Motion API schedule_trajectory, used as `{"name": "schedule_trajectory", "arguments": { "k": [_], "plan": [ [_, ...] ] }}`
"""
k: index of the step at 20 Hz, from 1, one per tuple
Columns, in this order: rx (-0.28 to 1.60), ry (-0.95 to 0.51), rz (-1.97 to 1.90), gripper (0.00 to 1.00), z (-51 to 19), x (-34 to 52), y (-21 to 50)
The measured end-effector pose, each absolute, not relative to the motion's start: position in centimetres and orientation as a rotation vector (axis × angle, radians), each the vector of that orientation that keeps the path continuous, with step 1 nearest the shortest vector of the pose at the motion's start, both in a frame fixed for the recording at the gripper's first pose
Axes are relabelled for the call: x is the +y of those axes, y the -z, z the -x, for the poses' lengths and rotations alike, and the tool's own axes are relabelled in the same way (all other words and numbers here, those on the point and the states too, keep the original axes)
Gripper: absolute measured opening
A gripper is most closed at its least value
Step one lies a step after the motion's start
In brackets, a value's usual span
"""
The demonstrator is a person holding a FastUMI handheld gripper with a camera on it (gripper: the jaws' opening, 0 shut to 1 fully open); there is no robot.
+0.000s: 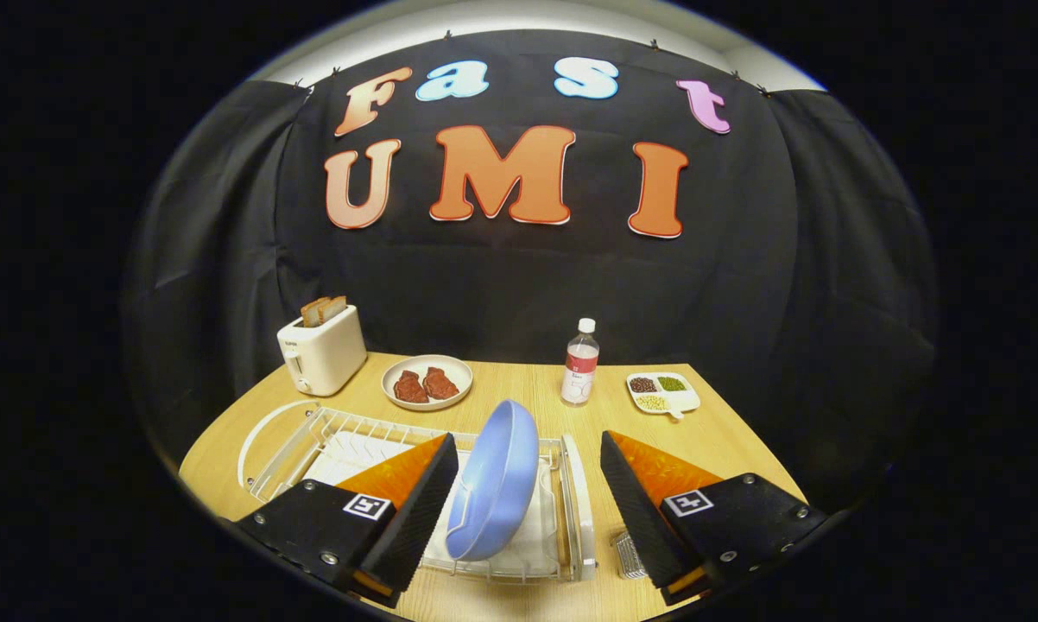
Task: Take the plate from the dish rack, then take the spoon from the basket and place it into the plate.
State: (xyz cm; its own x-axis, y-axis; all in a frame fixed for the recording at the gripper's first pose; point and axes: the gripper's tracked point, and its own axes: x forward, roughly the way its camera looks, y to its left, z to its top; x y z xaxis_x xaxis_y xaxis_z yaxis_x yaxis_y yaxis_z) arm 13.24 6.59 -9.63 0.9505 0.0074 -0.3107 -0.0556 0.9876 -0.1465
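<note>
A light blue plate [495, 479] stands on edge in the white wire dish rack [329, 432] on the wooden table. My gripper [529, 458] is open, its two fingers spread wide above the rack. The plate sits between the fingers, close to the left fingertip [437, 471], and neither finger touches it. A small metal wire basket [629, 555] peeks out just beside the right finger, at the rack's right end; what it holds is hidden.
Beyond the rack stand a white toaster [322, 352] with bread slices, a round plate with two pieces of meat [427, 382], a clear bottle [579, 363] and a small divided dish of beans [662, 393]. Black cloth walls off the table's far side.
</note>
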Motion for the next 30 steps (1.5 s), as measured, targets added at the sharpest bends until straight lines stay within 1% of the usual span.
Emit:
{"name": "schedule_trajectory", "arguments": {
  "k": [2, 6, 7, 8, 9, 10, 11, 12, 13, 18, 25, 30],
  "plan": [
    [0.362, -0.016, 0.137, 0.99, -14.2, 6.7, 10.8],
    [0.468, 0.017, 0.121, 0.9, -15.4, 7.1, 13.8],
    [0.492, 0.027, 0.117, 0.84, -15.6, 7.0, 14.4],
    [0.517, 0.035, 0.112, 0.8, -15.9, 7.0, 15.0],
    [0.543, 0.04, 0.1, 0.72, -16.0, 7.2, 15.6],
    [0.567, 0.047, 0.084, 0.67, -16.1, 7.2, 16.2],
    [0.597, 0.076, 0.085, 0.56, -15.9, 6.6, 16.9],
    [0.614, 0.104, 0.09, 0.47, -15.8, 6.0, 17.1],
    [0.608, 0.107, 0.087, 0.33, -15.9, 6.0, 17.0],
    [0.594, 0.158, 0.096, 0.25, -16.0, 6.0, 15.9],
    [0.482, 0.177, 0.31, 0.25, -16.7, 7.0, 11.8],
    [0.456, 0.13, 0.276, 0.25, -14.8, 8.0, 9.9]
  ]
}}
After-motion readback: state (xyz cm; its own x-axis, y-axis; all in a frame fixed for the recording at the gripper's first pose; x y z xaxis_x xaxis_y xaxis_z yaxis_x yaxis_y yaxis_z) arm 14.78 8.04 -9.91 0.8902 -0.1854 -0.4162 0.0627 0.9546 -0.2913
